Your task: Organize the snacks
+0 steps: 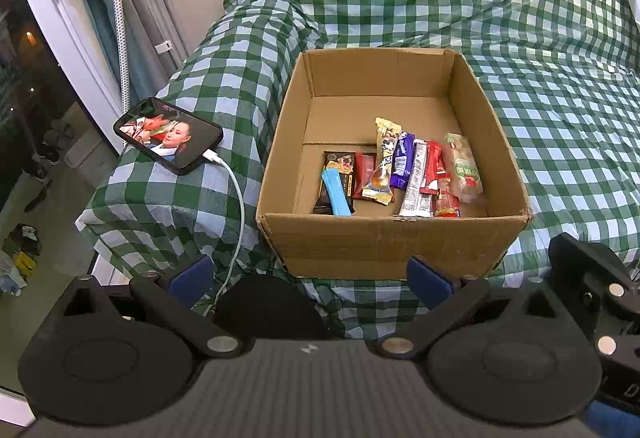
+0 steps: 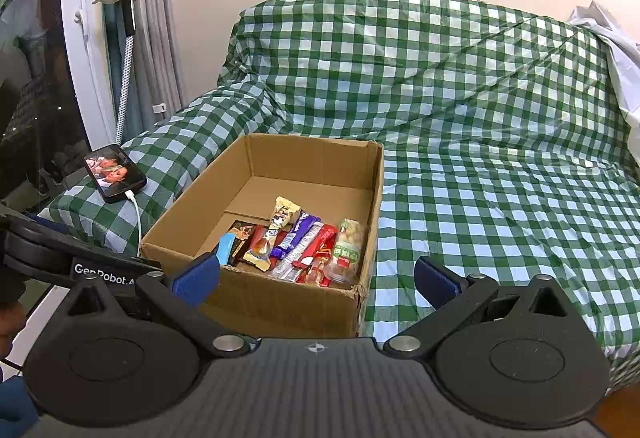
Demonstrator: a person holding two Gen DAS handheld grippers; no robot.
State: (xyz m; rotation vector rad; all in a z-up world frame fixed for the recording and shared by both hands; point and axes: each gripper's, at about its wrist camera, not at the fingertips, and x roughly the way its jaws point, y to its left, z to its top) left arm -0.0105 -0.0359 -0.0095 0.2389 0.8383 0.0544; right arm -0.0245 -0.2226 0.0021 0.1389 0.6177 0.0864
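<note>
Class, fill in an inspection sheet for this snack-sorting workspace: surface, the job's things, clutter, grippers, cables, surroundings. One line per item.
Surface: green-and-white checked cover, wrinkled, draped over a bed or sofa.
Job's things: open cardboard box on the cover; snack packets lie side by side along its near wall, the far half of the floor bare.
Clutter: phone with lit screen, left of the box.
Grippers: left gripper and right gripper both short of the box, jaws open, holding nothing.
Cables: white charging cable runs from the phone down the cover's edge.
Surroundings: curtain, dark window, plain wall.
</note>
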